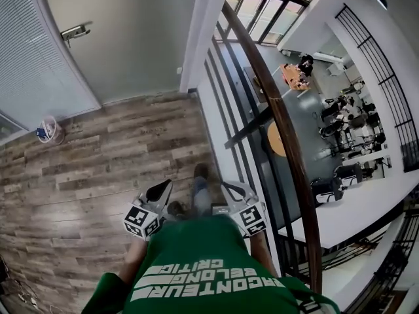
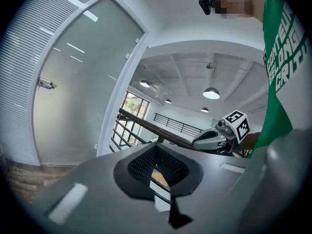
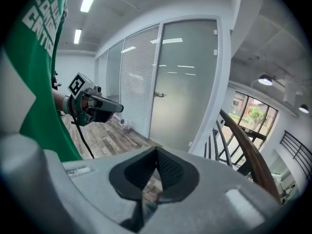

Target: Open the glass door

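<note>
Green shirt (image 1: 211, 257) with white lettering (image 1: 209, 281) — grey tongs (image 1: 162, 188) (image 1: 232, 188), black-and-white marker cubes (image 1: 142, 221) (image 1: 253, 218).

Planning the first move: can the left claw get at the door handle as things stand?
Probably not yet. The left claw sits shut, close to the person's body, and the handle on the glass door lies across open wooden floor. Nothing blocks the way; stepping forward should do.

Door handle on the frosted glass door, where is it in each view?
Head view: door handle upper left, on the glass door.
Left gripper view: door handle at far left, mid-height.
Right gripper view: door handle near centre, above the jaws.
Shared landmark: wooden handrail, right of the door in all three.
</note>
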A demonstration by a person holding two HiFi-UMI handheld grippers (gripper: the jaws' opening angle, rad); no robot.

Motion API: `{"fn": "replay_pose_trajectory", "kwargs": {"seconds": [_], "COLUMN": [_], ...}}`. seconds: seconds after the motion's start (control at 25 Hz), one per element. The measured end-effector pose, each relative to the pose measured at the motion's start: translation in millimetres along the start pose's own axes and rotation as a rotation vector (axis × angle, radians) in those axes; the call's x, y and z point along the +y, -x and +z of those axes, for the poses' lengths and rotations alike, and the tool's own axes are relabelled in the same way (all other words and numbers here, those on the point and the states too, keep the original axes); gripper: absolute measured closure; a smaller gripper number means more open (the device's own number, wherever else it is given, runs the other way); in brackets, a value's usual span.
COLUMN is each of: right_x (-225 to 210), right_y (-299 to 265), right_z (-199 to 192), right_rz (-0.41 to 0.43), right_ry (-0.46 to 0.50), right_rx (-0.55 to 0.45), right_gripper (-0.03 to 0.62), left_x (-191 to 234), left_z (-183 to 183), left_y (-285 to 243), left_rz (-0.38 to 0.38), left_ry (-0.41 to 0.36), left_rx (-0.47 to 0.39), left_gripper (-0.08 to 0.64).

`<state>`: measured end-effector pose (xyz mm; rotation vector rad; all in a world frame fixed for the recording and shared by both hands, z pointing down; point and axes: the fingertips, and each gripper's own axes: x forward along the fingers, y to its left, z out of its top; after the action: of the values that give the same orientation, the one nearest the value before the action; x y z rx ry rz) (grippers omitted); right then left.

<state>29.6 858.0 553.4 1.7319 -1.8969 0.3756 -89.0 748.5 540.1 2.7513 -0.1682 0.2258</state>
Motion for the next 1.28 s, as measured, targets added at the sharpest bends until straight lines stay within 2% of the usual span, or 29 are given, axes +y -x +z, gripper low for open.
{"fn": "replay_pose_trajectory", "kwargs": {"seconds": [0.16,0.28,0.64,0.96,1.08,1.2,1.28], "right_x": [-23.2,-45.1,-149.1,-244.3,-263.4,-268.3,-269.1], "right_y": [-33.0,-69.0,-186.2,-252.3,-281.3,-302.2,-314.2], "right_z": [9.9,22.7,99.3,112.2,121.6,137.2,144.4], "right_rz": [0.033,0.071,0.177,0.215,0.265,0.319,0.348], "right_ry": [0.000,0.009,0.054,0.011,0.043,0.086,0.110], "right_rx": [-0.019,-0.043,-0.123,-0.116,-0.104,-0.119,-0.130], "right_gripper": [0.598,0.598,0.600,0.598,0.600,0.600,0.598], "left_x": [22.0,43.7,143.8,189.3,204.4,220.6,226.9], "left_z": [0.1,7.2,81.3,113.4,122.7,125.2,125.3], "left_y": [-12.2,-30.6,-95.6,-159.4,-168.8,-167.1,-167.0], "left_rz": [0.053,0.079,0.225,0.298,0.350,0.413,0.446], "left_ry": [0.039,0.031,-0.019,-0.032,-0.011,0.020,0.025], "left_rx": [-0.016,-0.010,-0.005,0.028,0.008,-0.028,-0.023], "left_gripper": [0.545,0.545,0.545,0.543,0.544,0.544,0.543]}}
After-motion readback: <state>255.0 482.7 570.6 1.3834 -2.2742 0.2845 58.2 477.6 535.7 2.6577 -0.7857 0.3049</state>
